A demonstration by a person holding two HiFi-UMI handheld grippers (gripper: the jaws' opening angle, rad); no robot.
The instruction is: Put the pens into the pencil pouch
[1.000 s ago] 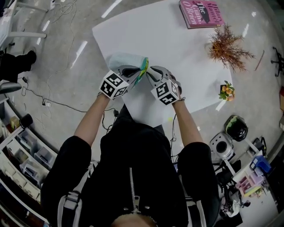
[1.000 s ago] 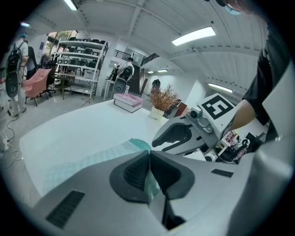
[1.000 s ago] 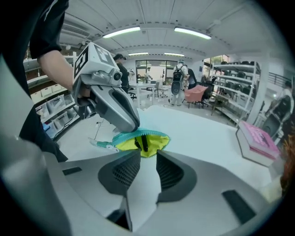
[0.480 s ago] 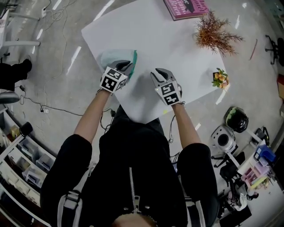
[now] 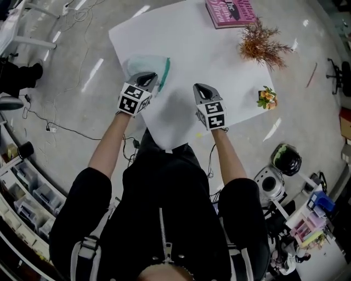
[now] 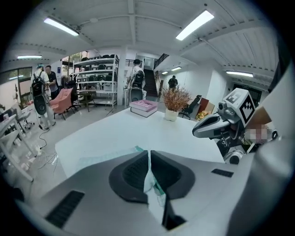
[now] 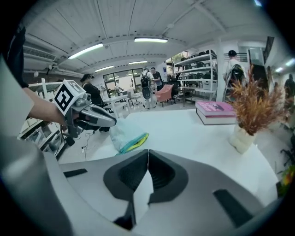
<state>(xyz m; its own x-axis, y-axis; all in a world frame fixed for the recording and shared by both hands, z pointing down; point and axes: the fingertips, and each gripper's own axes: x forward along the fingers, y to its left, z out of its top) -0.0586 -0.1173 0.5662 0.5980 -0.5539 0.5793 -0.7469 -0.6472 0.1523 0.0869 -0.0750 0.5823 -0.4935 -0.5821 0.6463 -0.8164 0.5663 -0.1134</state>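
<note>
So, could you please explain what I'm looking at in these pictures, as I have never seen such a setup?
No robot here: a person holds a two-jaw gripper in each hand. The overhead picture comes from a camera on the person's head; the other two ride on the grippers and look along their jaws. On the white table lie a pink book, a dried plant, a small orange flower and a pale green pencil pouch. The left gripper is clamped on the pouch's edge. The right gripper has just been closing its jaws, with nothing between them.
</note>
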